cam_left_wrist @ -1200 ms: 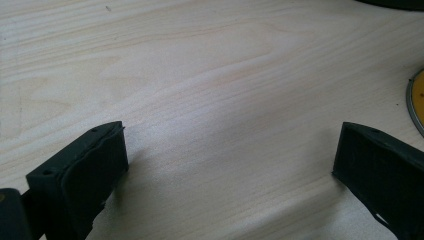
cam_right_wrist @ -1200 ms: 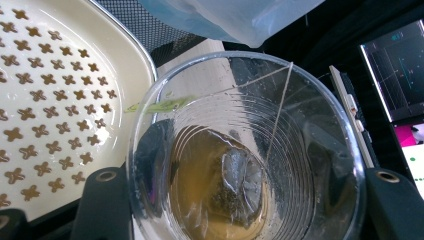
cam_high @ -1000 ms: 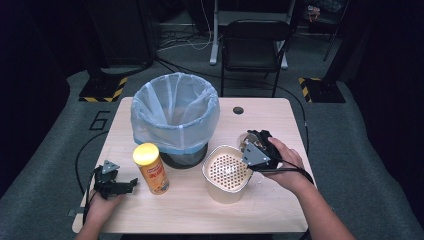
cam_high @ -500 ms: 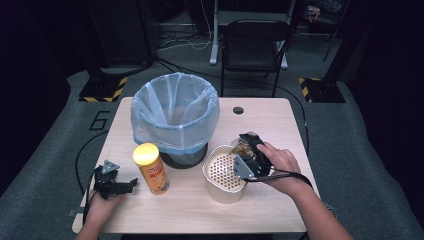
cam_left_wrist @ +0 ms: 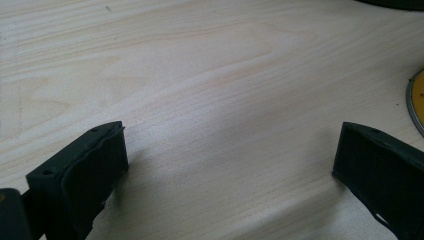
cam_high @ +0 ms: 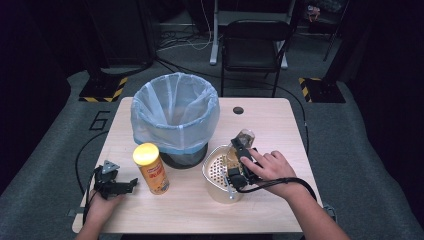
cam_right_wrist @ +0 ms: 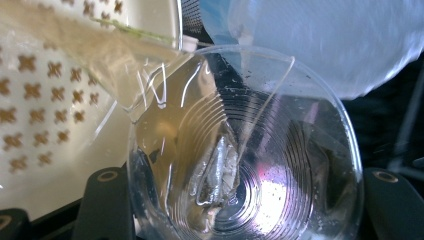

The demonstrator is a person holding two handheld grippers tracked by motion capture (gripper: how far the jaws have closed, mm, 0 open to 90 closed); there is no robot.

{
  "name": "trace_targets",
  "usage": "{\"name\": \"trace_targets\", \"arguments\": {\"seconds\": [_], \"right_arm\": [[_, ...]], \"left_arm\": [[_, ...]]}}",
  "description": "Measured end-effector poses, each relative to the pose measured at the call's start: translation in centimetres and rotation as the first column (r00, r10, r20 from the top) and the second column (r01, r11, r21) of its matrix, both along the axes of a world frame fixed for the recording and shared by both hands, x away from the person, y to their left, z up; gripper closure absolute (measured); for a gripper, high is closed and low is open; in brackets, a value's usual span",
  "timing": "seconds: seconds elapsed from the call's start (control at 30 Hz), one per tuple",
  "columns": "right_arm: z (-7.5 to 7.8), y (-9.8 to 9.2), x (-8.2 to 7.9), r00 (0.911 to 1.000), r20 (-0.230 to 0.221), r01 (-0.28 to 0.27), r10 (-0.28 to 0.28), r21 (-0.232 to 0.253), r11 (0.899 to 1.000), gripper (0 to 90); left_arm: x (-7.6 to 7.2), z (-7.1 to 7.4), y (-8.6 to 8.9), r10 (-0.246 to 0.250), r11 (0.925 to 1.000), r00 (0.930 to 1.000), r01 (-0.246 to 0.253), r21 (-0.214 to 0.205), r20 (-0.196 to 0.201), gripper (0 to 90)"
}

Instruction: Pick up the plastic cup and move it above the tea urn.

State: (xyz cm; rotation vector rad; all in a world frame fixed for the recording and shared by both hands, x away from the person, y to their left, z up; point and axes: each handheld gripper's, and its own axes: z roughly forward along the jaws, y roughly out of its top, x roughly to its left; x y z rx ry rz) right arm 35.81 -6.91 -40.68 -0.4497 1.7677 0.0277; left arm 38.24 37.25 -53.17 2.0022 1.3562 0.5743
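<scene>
My right gripper [cam_high: 239, 161] is shut on a clear plastic cup [cam_high: 243, 141], tipped on its side over a cream perforated colander [cam_high: 216, 175]. In the right gripper view the cup [cam_right_wrist: 245, 150] sits between the two black jaws, and yellowish liquid runs from its rim onto the colander [cam_right_wrist: 55, 105]. At the table's front left my left gripper [cam_high: 121, 185] rests on the wood beside a yellow-lidded can [cam_high: 149, 167]. Its jaws stand wide apart in the left gripper view, with bare table [cam_left_wrist: 225, 100] between them and the can's edge [cam_left_wrist: 418, 100] at the right.
A black bin lined with a pale blue bag [cam_high: 175, 112] stands at the back middle of the table, just behind the can and the colander. A round cable hole [cam_high: 238, 110] lies at the back right. A black chair [cam_high: 255, 45] stands beyond the table.
My right gripper has moved left and tipped the cup over the colander, so the liquid now pours out. The left gripper has stayed where it was.
</scene>
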Motion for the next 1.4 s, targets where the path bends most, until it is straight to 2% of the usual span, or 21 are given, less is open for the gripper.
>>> {"name": "trace_targets", "arguments": {"seconds": [0.1, 0.17, 0.33, 0.37, 0.4, 0.43, 0.47, 0.5, 0.6, 0.7, 0.73, 0.77, 0.8, 0.9, 0.97, 1.0, 1.1, 1.17, 1.2, 1.3, 1.4], "right_arm": [[-0.5, 0.5, -0.3, 0.998, 0.063, -0.002, 0.008, -0.098, 0.995, 36.9], [-0.6, 0.9, -0.3, 0.9899, 0.128, -0.032, 0.061, -0.219, 0.975, 36.9], [-1.2, 1.1, -0.7, 0.9693, 0.231, -0.009, 0.084, -0.307, 0.952, 36.9], [-2.2, 0.8, -0.7, 0.977, 0.204, -0.015, 0.061, -0.221, 0.975, 36.9], [-1.7, 1.0, -0.9, 0.9671, 0.243, 0.012, 0.077, -0.346, 0.938, 36.8], [-2.1, 1.1, -1.0, 0.9659, 0.246, 0.008, 0.081, -0.339, 0.941, 36.8], [-2.7, 1.0, -1.2, 0.9647, 0.255, -0.001, 0.066, -0.245, 0.97, 36.8], [-3.0, 0.9, -1.3, 0.9631, 0.261, -0.012, 0.068, -0.21, 0.978, 36.8], [-1.9, 1.0, -1.4, 0.9377, 0.332, 0.018, 0.102, -0.341, 0.94, 36.7], [-1.5, 0.9, -1.4, 0.9202, 0.384, 0.067, 0.075, -0.343, 0.937, 36.7], [-1.2, 1.0, -1.4, 0.911, 0.403, 0.076, 0.087, -0.373, 0.925, 36.7], [-1.0, 1.1, -1.4, 0.9107, 0.403, 0.081, 0.088, -0.385, 0.919, 36.7], [-0.7, 1.1, -1.5, 0.9126, 0.402, 0.09, 0.072, -0.37, 0.924, 36.7], [-1.0, 1.1, -1.5, 0.908, 0.414, 0.066, 0.062, -0.287, 0.956, 36.6], [-0.9, 1.2, -1.4, 0.9086, 0.409, 0.078, 0.086, -0.368, 0.926, 36.6], [-0.9, 1.3, -1.3, 0.91, 0.405, 0.077, 0.09, -0.379, 0.922, 36.5], [-1.2, 1.3, -1.3, 0.9121, 0.404, 0.057, 0.072, -0.299, 0.953, 36.5], [-1.1, 1.2, -1.2, 0.9075, 0.409, 0.038, 0.096, -0.309, 0.95, 36.4], [-1.0, 1.2, -1.3, 0.9156, 0.393, 0.053, 0.085, -0.327, 0.943, 36.5], [-1.2, 1.1, -1.3, 0.9172, 0.391, 0.048, 0.074, -0.295, 0.954, 36.4], [-1.0, 1.0, -1.4, 0.9242, 0.374, 0.062, 0.076, -0.344, 0.937, 36.3]], "left_arm": [[0.0, 0.0, 0.0, 0.0, 1.0, 1.0, 0.0, 0.0, 0.0, 0.8], [0.0, 0.0, 0.0, 0.0, 1.0, 1.0, 0.0, 0.001, 0.0, 0.7], [0.0, 0.0, 0.0, 0.0, 1.0, 1.0, 0.0, 0.001, 0.0, 0.7], [0.0, 0.0, 0.0, 0.003, 1.0, 1.0, -0.003, -0.003, 0.002, 0.8], [0.0, 0.0, 0.0, 0.0, 1.0, 1.0, 0.0, 0.001, 0.0, 0.8], [0.0, 0.0, 0.0, 0.004, 1.0, 1.0, -0.004, -0.003, 0.002, 0.7], [0.0, 0.0, 0.0, 0.001, 1.0, 1.0, -0.001, -0.001, 0.001, 0.8], [0.0, 0.0, 0.0, 0.0, 1.0, 1.0, 0.0, 0.0, 0.0, 0.7], [0.0, 0.0, 0.0, 0.001, 1.0, 1.0, -0.001, 0.0, 0.001, 0.8], [0.0, 0.0, 0.0, -0.001, 1.0, 1.0, 0.001, 0.001, 0.0, 0.8], [0.0, 0.0, 0.0, 0.002, 1.0, 1.0, -0.002, -0.002, 0.001, 0.7], [0.0, 0.0, 0.0, 0.002, 1.0, 1.0, -0.002, -0.001, 0.001, 0.7], [0.0, 0.0, 0.0, 0.001, 1.0, 1.0, -0.001, -0.001, 0.001, 0.8], [0.0, 0.0, 0.0, 0.002, 1.0, 1.0, -0.002, -0.002, 0.001, 0.8], [0.0, 0.0, 0.0, 0.003, 1.0, 1.0, -0.003, -0.004, 0.002, 0.8], [0.0, 0.0, 0.0, 0.0, 1.0, 1.0, 0.0, 0.001, 0.0, 0.8], [0.0, 0.0, 0.0, 0.001, 1.0, 1.0, -0.001, -0.001, 0.001, 0.7], [0.0, 0.0, -0.1, 0.006, 1.0, 1.0, -0.006, -0.006, 0.004, 0.7], [0.0, 0.0, 0.0, 0.0, 1.0, 1.0, 0.0, 0.001, 0.0, 0.7], [0.0, 0.0, 0.0, 0.004, 1.0, 1.0, -0.004, -0.004, 0.002, 0.7], [0.0, 0.0, 0.0, 0.003, 1.0, 1.0, -0.003, -0.003, 0.002, 0.7]]}}
